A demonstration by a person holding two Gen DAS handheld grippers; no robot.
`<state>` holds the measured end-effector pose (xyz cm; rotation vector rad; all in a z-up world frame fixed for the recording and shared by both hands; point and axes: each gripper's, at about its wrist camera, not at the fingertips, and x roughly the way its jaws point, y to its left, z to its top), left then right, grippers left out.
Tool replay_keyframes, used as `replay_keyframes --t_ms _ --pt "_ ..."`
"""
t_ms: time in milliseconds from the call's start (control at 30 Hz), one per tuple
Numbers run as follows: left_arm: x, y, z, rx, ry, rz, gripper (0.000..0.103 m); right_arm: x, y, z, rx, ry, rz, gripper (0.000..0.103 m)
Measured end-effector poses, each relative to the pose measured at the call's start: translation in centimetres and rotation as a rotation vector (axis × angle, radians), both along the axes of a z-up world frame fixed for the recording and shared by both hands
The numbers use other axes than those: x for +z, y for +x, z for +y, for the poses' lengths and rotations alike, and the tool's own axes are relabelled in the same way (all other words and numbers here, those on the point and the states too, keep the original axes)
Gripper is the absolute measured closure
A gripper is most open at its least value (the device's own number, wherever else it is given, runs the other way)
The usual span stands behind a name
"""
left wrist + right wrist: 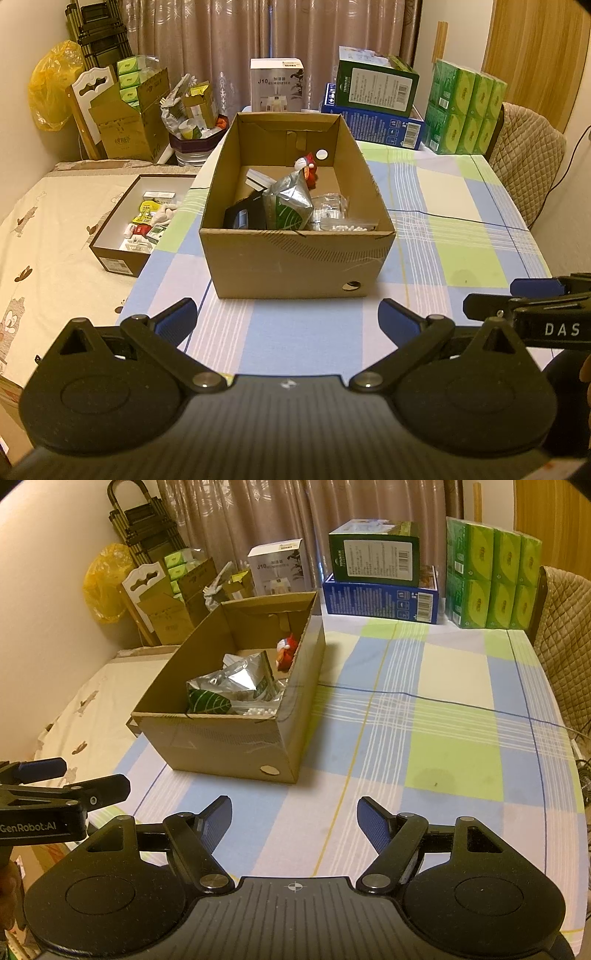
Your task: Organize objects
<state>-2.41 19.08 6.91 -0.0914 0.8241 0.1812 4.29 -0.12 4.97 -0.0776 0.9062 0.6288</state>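
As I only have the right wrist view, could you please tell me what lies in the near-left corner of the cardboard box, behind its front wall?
Observer: A black item leans there, beside the silver-green bag.
Operator: Thank you. Is anything stored further off to the left?
Observer: Yes, an open shallow box of small packets sits on the bed.
Operator: And is the left claw holding something?
Observer: No, the left claw is open and empty.

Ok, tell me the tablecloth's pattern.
Blue, green and white plaid tablecloth, clearest in the right wrist view.
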Motion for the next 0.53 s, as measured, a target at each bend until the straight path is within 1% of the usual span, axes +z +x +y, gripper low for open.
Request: replay_keyframes --t_ms 433,533 --pt "-0.72 -0.09 0.12 -0.007 -0.009 0.006 0.000 0.06 -0.11 0.14 0.003 -0.001 0.002 0.031" --pt "-0.91 -0.31 0.07 -0.007 -0.011 -0.005 0.000 0.06 -0.24 0.23 0.002 -0.001 0.002 0.031"
